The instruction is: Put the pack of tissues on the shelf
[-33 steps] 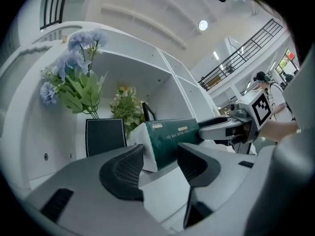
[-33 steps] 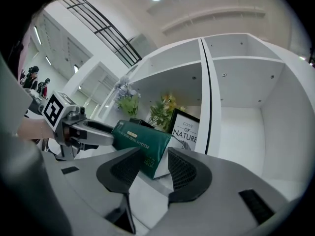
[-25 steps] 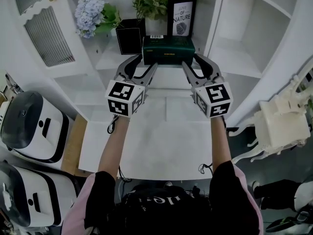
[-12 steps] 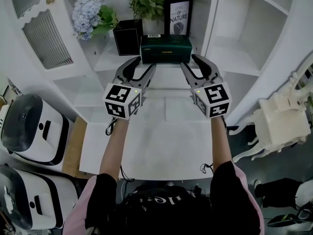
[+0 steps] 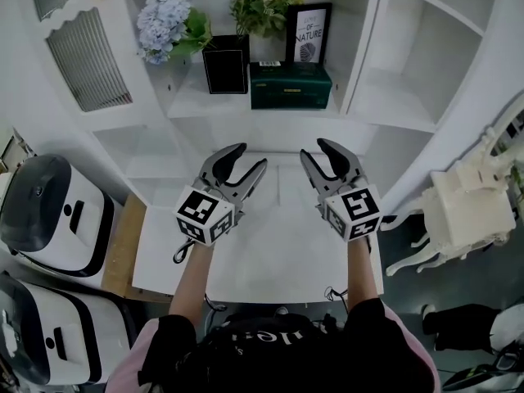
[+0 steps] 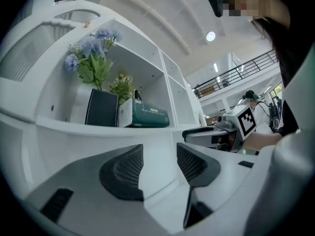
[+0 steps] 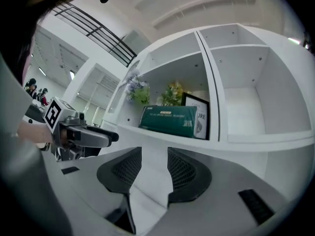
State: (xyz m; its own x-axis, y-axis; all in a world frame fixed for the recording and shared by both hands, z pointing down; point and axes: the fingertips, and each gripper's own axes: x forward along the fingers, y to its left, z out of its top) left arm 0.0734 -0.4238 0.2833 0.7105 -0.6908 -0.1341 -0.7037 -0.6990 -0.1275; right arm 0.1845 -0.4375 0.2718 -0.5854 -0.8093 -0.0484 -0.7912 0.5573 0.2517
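A white shelf unit fills the upper half of the head view, with a white table below it at centre frame; two white-and-black rounded machines stand at the left edge and a white carved chair at the right edge; a person's bare forearms reach up from the bottom of the frame, a claw in each hand. The left claw and the right claw hover side by side over the table, apart from each other and below the shelf at upper centre; each gripper view shows its jaws standing wide with nothing between the pads, only white table and cabinet beyond. The dark green pack of tissues lies flat on that shelf, in the middle compartment, clear of both claws; a black box stands just beside it on its left; blue hydrangeas rise in the upper left of the compartment, a green plant at the top; a framed print reading "NATURE" stands upright behind the pack.
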